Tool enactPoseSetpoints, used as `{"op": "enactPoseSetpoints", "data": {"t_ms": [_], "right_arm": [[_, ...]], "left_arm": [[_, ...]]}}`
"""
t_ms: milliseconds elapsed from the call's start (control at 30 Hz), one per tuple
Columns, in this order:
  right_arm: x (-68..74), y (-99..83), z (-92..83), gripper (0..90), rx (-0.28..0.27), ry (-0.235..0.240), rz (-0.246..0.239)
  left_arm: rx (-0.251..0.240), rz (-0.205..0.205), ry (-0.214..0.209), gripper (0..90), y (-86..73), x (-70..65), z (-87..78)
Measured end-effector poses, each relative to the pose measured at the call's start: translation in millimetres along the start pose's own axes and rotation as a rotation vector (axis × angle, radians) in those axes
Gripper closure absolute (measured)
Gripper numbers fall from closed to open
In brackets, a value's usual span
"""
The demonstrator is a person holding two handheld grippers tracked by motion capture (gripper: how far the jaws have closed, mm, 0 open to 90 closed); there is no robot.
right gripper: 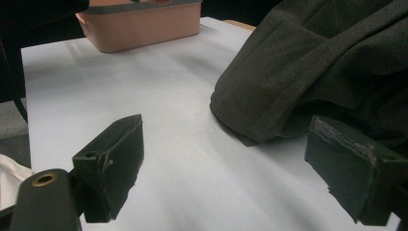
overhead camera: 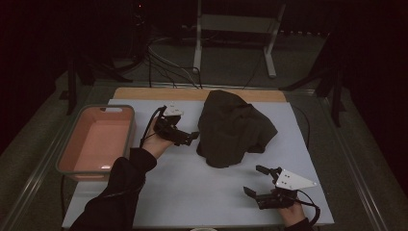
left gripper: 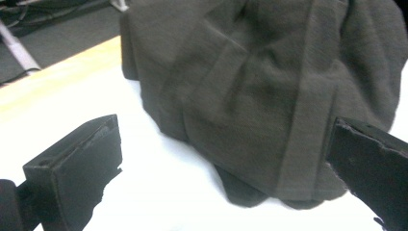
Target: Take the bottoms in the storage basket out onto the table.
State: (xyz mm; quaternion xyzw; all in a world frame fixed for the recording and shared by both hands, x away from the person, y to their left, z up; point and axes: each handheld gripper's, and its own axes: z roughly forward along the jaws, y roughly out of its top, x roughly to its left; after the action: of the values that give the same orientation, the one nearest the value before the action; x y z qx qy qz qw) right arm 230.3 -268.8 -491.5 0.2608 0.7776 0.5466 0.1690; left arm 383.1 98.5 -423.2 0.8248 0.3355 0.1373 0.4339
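So the biggest thing here is the table (overhead camera: 159, 192), covered in a white sheet with a strip of bare wood along the far edge; next in size is the dark cloth (overhead camera: 233, 127), a crumpled, humped-up heap sitting toward the far edge, a bit right of the middle, with its back hem reaching the wood strip; you can see folds and a flat seam band running down it in the left gripper view (left gripper: 269, 96), and in the right gripper view (right gripper: 327, 72) its near hem lies flat on the sheet; then there's the pink tub (overhead camera: 98, 142) with a grey rim, standing at the table's left edge, well apart from the cloth; the left gripper (overhead camera: 188, 136) is held just beside the cloth's left side, jaws spread wide and holding nothing, pointing at the heap but not touching it as far as I can tell; the right gripper (overhead camera: 256, 180) sits near the front right corner, short of the cloth's near hem, jaws also wide apart and holding nothing, with its grey plate on top.
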Motion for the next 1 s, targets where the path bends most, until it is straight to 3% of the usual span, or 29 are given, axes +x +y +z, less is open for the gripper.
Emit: {"op": "enactPoseSetpoints", "data": {"t_ms": [1000], "right_arm": [[2.0, 0.5, 0.4, 13.8, 0.007, 0.000, -0.011]], "left_arm": [[0.043, -0.014, -0.058, 0.3, -63.4, -13.6, -7.0]]}}
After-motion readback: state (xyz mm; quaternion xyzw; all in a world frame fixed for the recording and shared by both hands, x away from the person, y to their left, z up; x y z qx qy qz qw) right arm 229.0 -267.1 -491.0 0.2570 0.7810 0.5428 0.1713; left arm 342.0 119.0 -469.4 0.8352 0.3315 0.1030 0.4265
